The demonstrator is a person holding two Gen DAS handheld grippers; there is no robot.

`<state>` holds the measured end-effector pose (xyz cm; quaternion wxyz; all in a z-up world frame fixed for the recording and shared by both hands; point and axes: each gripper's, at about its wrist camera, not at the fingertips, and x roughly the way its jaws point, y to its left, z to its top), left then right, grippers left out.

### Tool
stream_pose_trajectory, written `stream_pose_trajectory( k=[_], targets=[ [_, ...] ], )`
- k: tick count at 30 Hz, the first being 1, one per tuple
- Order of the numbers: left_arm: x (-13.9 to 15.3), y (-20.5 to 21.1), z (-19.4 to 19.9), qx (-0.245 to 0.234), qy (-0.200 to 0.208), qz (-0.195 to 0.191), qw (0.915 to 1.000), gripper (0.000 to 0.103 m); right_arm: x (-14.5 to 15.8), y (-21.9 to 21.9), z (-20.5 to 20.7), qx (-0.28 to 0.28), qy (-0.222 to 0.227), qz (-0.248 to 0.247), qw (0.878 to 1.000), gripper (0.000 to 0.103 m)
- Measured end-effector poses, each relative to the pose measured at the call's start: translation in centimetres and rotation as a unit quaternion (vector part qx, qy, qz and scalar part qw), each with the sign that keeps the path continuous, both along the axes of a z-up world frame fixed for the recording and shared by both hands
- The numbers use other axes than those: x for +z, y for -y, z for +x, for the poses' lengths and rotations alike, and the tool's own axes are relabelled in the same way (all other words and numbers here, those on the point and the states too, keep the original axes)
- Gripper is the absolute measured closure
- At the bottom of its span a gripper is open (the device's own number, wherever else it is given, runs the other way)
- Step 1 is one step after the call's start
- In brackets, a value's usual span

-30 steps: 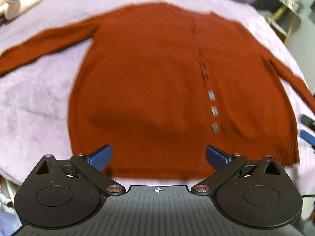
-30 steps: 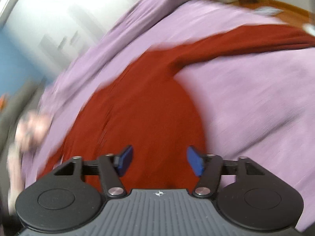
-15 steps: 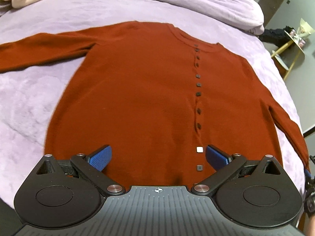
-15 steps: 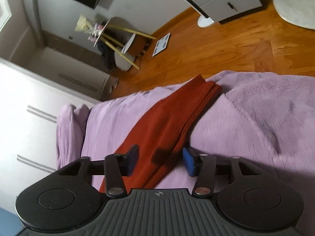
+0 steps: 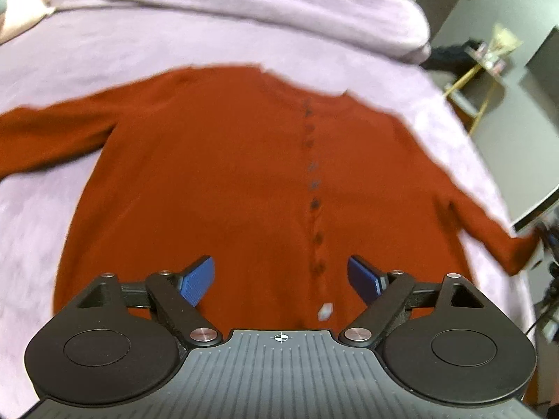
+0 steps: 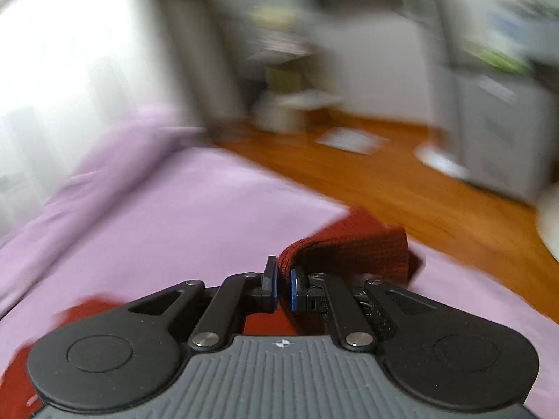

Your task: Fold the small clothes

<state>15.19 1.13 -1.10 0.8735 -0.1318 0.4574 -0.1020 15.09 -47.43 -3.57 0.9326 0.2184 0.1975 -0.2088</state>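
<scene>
A rust-red buttoned cardigan lies flat and face up on the lilac bed cover, sleeves spread to both sides. My left gripper hovers over the lower front near the button line. Its jaws are closing, with only flat fabric under them and nothing pinched. In the right wrist view, my right gripper is closing on the ribbed sleeve cuff. Its blue pads pinch the cuff's edge and hold it raised off the cover. That sleeve end shows at the far right of the left wrist view.
A rolled lilac duvet lies along the far side of the bed, with a plush toy at the top left. Past the bed's right edge are a yellow-legged side table, wood floor and white drawers.
The right jaws have closed from straddling the sleeve to pinching its cuff, and that view has swung up toward the room. The left gripper's jaws have come in a little.
</scene>
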Motion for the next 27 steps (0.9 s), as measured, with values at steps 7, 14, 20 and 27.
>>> stream_pose_trajectory(
  k=[7,14,20,27],
  targets=[
    [0.6,1.4,5.1,-0.031,0.03,-0.081,0.9957,0.005,0.9,-16.5,3.6,0.318,0.03,-0.001,0.948,0.079],
    [-4.2,1.6,11.5,-0.018,-0.031,-0.136,0.99,0.005,-5.2,-14.5,2.9,0.25,-0.057,0.125,0.959,0.079],
    [-8.0,1.6,15.0,-0.007,-0.091,-0.14,0.9859,0.017,-7.8,-13.3,1.3,0.227,-0.07,0.173,0.956,0.079],
    [-9.4,2.2,16.1,-0.001,-0.112,-0.171,0.9789,0.053,-8.7,-12.5,0.8,0.228,-0.064,0.205,0.95,0.079]
  ],
)
